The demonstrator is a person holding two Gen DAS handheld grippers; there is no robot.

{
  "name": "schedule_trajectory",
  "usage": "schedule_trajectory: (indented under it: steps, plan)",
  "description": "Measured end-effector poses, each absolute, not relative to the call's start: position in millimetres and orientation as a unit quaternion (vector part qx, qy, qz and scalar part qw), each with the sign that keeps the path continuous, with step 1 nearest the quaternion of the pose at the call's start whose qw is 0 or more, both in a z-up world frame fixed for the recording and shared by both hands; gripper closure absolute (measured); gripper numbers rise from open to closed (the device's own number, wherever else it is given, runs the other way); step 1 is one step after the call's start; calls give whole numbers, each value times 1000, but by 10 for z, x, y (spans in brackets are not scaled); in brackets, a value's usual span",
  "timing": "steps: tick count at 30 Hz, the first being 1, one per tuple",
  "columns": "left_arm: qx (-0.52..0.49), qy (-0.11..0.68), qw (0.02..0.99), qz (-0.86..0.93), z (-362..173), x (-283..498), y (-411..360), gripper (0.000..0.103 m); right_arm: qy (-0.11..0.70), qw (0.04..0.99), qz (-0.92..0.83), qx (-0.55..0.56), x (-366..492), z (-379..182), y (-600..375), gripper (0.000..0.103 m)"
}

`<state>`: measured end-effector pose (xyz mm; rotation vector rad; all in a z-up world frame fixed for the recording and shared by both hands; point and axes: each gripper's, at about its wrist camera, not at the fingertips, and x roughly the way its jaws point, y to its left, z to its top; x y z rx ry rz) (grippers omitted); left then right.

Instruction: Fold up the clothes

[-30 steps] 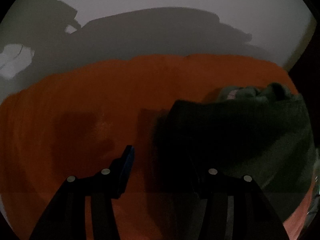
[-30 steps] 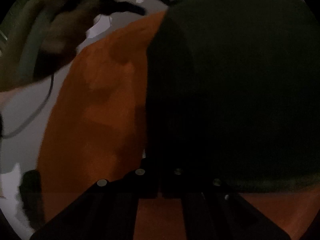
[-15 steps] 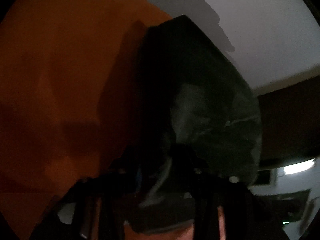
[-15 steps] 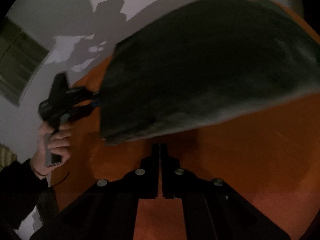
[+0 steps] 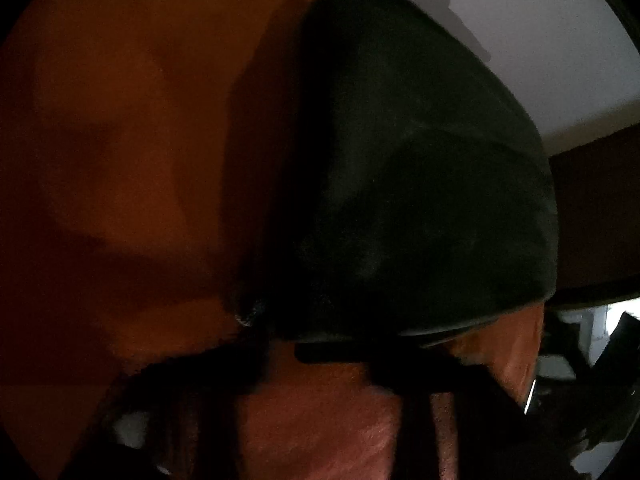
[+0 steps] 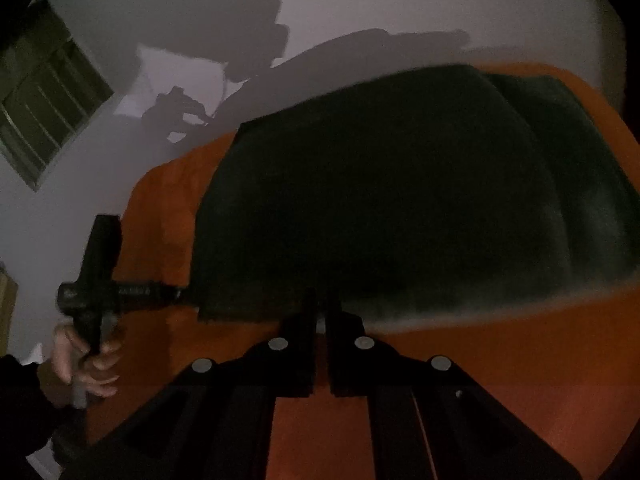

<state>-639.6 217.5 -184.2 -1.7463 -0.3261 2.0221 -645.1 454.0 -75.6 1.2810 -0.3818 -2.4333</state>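
A dark green garment (image 5: 420,180) hangs spread over the orange cover (image 5: 120,160). In the left wrist view its lower hem runs across my left gripper (image 5: 328,348), whose fingers are dark and blurred. In the right wrist view the garment (image 6: 380,208) stretches wide, and my left gripper (image 6: 176,292), held by a hand (image 6: 84,360), is shut on its left corner. My right gripper (image 6: 320,300) has its fingers nearly together and pinches the near hem at the middle. The orange cover (image 6: 520,352) lies under both.
A white wall with cast shadows stands behind the cover. A slatted window (image 6: 44,96) sits high at the left. Dark furniture (image 5: 592,208) borders the cover at the right in the left wrist view. A dark sleeve (image 6: 20,400) is at the lower left.
One second ago my left gripper stood open beside the crumpled garment. It has since shut on a corner, and both grippers have raised and spread the garment.
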Motion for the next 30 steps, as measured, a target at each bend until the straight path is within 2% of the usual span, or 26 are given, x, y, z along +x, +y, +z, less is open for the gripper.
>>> schedule_trajectory:
  steps: [2,5,8,12,13,14,16,21,25,30]
  plan:
    - [-625,-156,224,731,-1731,-6380,2078,93,-102,179,-858,471,-6625,-819,4525,98]
    - [-620,-217,238,716,-1573,-6375,1869,95,-71,157,-854,491,-6697,-883,4565,103]
    - [-621,-205,232,720,-1502,-6399,1823,97,-60,150,-851,500,-6694,-899,4568,103]
    - [-630,-188,230,718,-1483,-6436,1915,96,-46,141,-846,512,-6690,-922,4572,94]
    - [-629,-181,232,720,-1462,-6434,1966,92,-42,139,-845,514,-6689,-928,4573,94]
    - [-629,-168,234,722,-1445,-6445,2043,79,-53,136,-843,518,-6696,-958,4605,94]
    - [-627,-146,236,727,-1420,-6506,2148,60,-70,126,-843,519,-6652,-940,4640,94]
    - [-608,-120,234,749,-1113,-6233,2217,60,-96,117,-858,492,-6270,-656,4625,94]
    - [-584,-54,219,780,-649,-5913,2233,59,-110,101,-861,486,-5899,-250,4582,94]
    - [-582,15,208,786,-246,-5365,2167,57,-112,64,-838,530,-5580,137,4318,94]
